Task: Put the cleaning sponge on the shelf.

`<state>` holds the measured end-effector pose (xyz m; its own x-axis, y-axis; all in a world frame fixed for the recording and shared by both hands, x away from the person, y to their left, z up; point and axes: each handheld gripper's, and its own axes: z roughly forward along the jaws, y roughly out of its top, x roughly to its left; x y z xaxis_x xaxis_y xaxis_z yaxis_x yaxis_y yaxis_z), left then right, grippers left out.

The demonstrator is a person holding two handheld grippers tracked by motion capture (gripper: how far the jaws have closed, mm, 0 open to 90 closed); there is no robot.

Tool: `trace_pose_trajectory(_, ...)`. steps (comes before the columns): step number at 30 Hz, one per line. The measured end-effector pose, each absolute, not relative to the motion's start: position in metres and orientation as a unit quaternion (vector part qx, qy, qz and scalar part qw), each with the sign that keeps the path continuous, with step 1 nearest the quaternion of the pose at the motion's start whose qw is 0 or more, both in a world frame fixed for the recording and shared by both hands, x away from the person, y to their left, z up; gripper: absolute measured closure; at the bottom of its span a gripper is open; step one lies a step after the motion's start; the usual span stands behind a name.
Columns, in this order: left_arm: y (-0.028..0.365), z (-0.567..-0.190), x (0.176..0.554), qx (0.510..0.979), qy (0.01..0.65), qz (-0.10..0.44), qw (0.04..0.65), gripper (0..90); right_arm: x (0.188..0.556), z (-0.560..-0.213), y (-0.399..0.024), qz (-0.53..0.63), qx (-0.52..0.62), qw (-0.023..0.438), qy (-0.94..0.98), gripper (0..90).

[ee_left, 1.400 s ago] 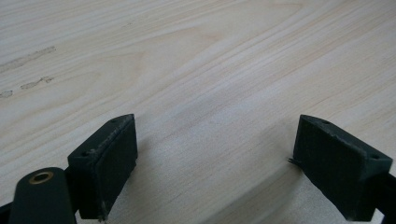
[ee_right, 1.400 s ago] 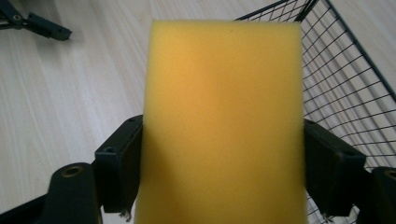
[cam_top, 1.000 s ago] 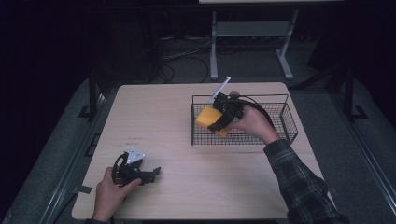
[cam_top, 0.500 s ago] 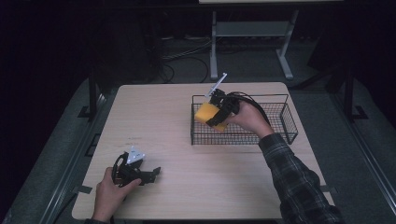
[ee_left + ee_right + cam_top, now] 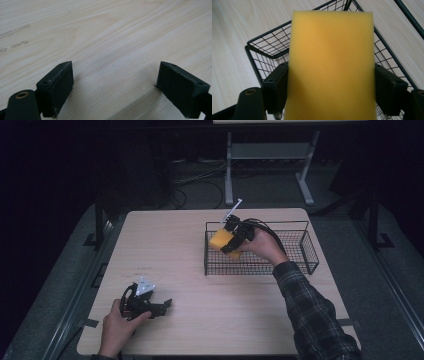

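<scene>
While the left gripper (image 5: 162, 306) rests on the worktop (image 5: 180, 250) with its fingers (image 5: 58, 85) spread wide and nothing but bare wood between them, the right gripper (image 5: 231, 241) has its fingers (image 5: 275, 87) clamped on a yellow sponge (image 5: 332, 67). Below and beyond those fingers sits the black wire basket (image 5: 300, 255), with the sponge over its left end.

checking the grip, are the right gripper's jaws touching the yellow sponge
Touching. In the right gripper view, both black jaws of the right gripper press flat against the sides of the yellow sponge, with no gap.
</scene>
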<state>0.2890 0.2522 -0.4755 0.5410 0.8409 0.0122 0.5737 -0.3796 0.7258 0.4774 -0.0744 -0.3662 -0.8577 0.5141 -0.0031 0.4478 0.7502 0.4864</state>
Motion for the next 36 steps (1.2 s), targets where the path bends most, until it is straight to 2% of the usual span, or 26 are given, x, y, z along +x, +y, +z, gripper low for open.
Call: trace_pose_trajectory(36, 0.252, -0.475, 0.289, 0.808, 0.438, 0.194, 0.343, 12.8, 0.499, -0.409, -0.057, 0.198, 0.265, 0.045, 0.943, 23.2)
